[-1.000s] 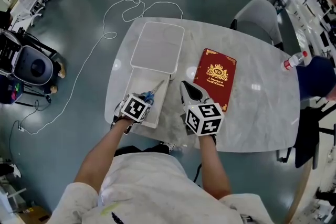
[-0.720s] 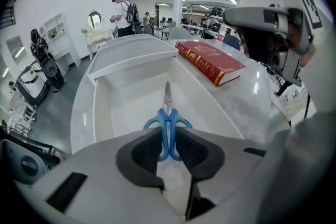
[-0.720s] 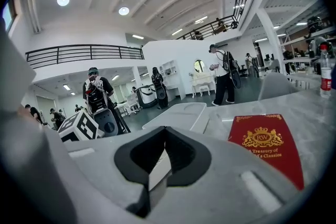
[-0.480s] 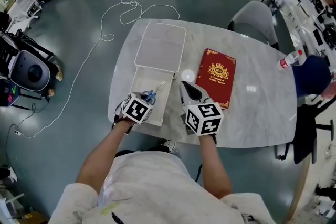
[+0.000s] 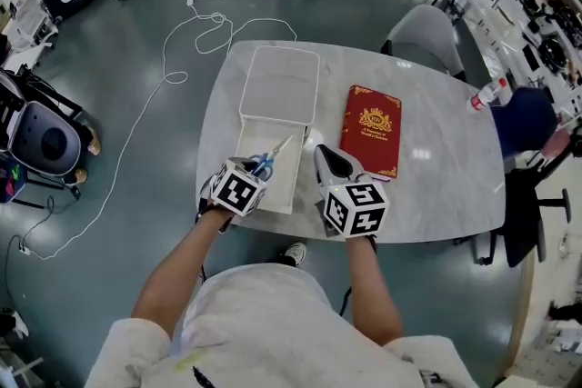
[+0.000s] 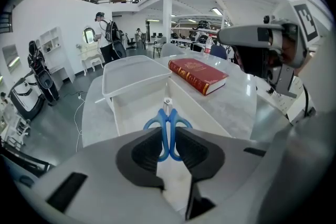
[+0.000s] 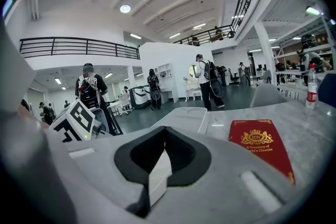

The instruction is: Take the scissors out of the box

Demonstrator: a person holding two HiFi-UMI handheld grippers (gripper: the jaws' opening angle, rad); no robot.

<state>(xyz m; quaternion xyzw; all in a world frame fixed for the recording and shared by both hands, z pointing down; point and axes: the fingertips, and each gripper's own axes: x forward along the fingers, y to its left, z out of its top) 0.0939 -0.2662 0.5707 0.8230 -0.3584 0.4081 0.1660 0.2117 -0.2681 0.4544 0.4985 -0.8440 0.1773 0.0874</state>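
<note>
The left gripper [image 6: 168, 137] clamps the blue-handled steel scissors [image 6: 168, 119] by their loops, over the open white plastic box [image 6: 135, 113]. The right gripper [image 7: 165, 131], jaws together and empty, hovers beside the box.

Both bare forearms reach forward from the body. The left arm [image 5: 177, 268] slants to the right and the right arm [image 5: 371, 286] runs nearly straight. The left gripper [image 5: 261, 166] has its jaws clamped on the blue handles of the scissors [image 6: 168, 124]. The right gripper [image 5: 327, 152], near it on the right, has its jaws pressed together with nothing between them.
</note>
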